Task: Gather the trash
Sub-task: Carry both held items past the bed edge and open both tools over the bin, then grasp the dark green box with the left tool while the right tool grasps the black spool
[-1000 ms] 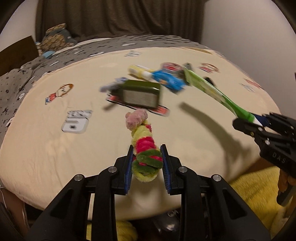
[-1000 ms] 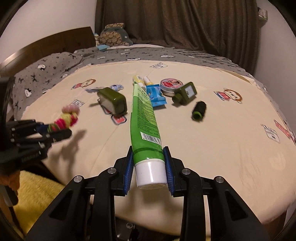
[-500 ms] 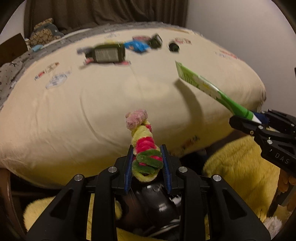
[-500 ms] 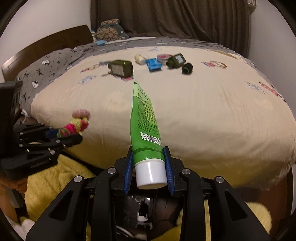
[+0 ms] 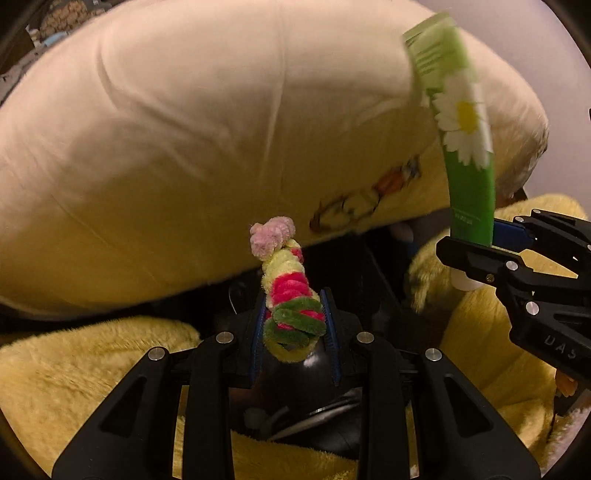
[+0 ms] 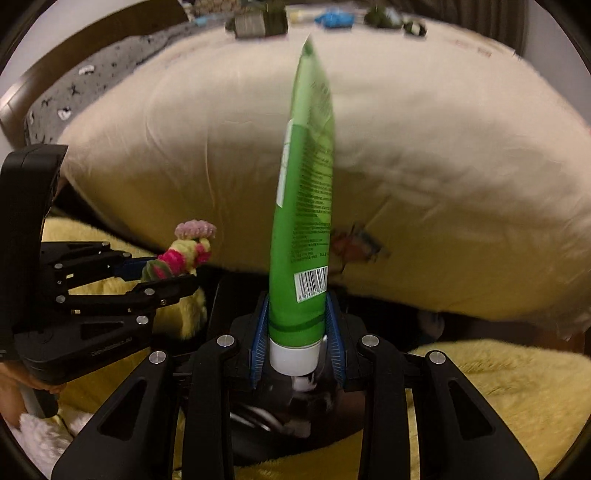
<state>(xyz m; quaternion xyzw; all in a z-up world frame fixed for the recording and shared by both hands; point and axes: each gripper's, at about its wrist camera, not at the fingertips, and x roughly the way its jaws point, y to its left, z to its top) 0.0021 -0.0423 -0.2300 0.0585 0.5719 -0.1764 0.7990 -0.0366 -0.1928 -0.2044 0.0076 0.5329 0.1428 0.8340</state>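
My left gripper is shut on a twisted pipe-cleaner stick of pink, yellow, red and green fuzz. It also shows in the right wrist view. My right gripper is shut on a green tube with a white cap, held near the cap with the tube pointing up. The tube also shows in the left wrist view, with the right gripper at the right. Both grippers hang below the bed's edge, over a dark round object that I cannot identify.
The cream bed cover bulges above and in front. Several small items lie far back on the bed. A yellow fluffy rug covers the floor on both sides of the dark object.
Both grippers have dropped from above the bed to below its edge, still holding the pipe-cleaner stick and the green tube. The tube now points more upright.
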